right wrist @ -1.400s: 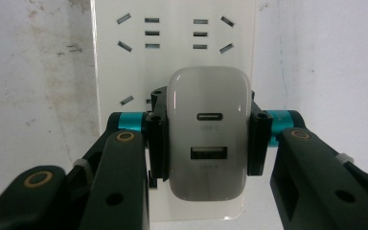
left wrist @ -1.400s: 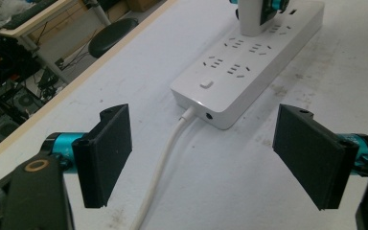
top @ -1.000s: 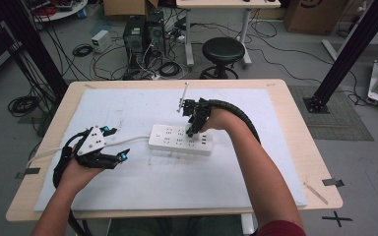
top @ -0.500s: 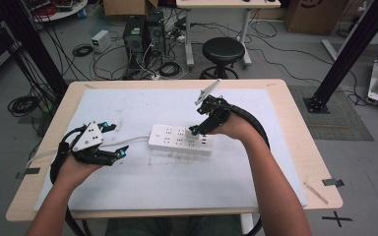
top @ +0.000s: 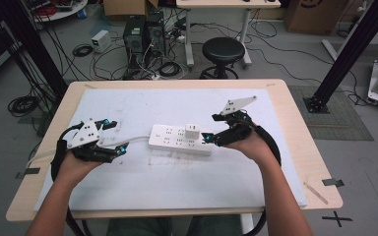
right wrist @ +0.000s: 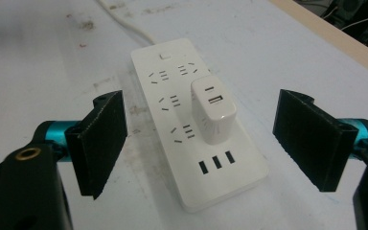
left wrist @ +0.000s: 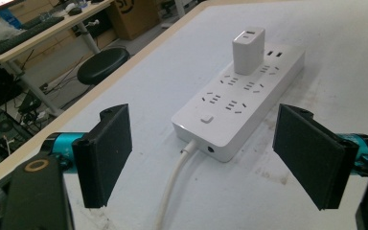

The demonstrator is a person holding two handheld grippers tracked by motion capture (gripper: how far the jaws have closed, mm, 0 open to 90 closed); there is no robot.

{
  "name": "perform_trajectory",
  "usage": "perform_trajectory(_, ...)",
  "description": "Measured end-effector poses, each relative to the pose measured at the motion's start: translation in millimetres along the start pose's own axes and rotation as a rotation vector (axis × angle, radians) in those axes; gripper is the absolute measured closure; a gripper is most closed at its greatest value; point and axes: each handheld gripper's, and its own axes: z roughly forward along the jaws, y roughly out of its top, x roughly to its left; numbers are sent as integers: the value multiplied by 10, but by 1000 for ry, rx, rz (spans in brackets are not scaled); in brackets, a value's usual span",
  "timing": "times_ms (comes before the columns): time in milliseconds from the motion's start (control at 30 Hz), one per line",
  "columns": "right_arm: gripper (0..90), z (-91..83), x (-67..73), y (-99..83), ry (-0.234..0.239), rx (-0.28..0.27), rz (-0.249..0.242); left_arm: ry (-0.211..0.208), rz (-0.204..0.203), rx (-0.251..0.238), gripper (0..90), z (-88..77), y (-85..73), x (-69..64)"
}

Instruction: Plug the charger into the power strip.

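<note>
A white power strip (top: 172, 142) lies mid-table on a white mat, and its white cable (top: 135, 140) runs off to the left. A white USB charger (top: 193, 131) stands plugged into the strip, upright. My right gripper (top: 210, 128) hovers just off the strip's right end, pointing at it. Its jaws have just been opening and stand wide, with the charger (right wrist: 213, 112) ahead of them and untouched. My left gripper (top: 116, 135) rests open at the strip's cable end. Its view looks along the strip (left wrist: 242, 103) to the charger (left wrist: 248, 50).
The white mat (top: 177, 187) covers most of the wooden table (top: 305, 147). Beyond the far edge stand a black stool (top: 223, 50), computer towers (top: 142, 32) and floor cables. Black frame posts (top: 347, 49) rise at both sides.
My right gripper has let go of the charger and drawn back to the right, off the strip, with its jaws opened wide. The charger stays plugged in. The left gripper has hardly moved.
</note>
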Motion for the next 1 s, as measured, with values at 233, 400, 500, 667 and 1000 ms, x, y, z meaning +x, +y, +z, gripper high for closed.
perform_trajectory(233, 195, -125, 29, -266, -21, -93, 56, -9, -40, -21, 211, 29, -50, 17)
perform_trajectory(400, 195, -180, 18, -404, -46, -108, 89, -8, -45, -21, 211, 17, -55, 11)
perform_trajectory(500, 195, -194, 18, -426, -56, -105, 92, -8, -43, -18, 211, 10, -54, 3)
perform_trajectory(667, 195, -196, 15, -416, -61, -113, 90, -6, -45, -15, 211, 9, -55, -12)
perform_trajectory(1000, 195, -204, -14, -413, -76, -111, 105, -10, -55, 1, 211, 76, -113, 15)
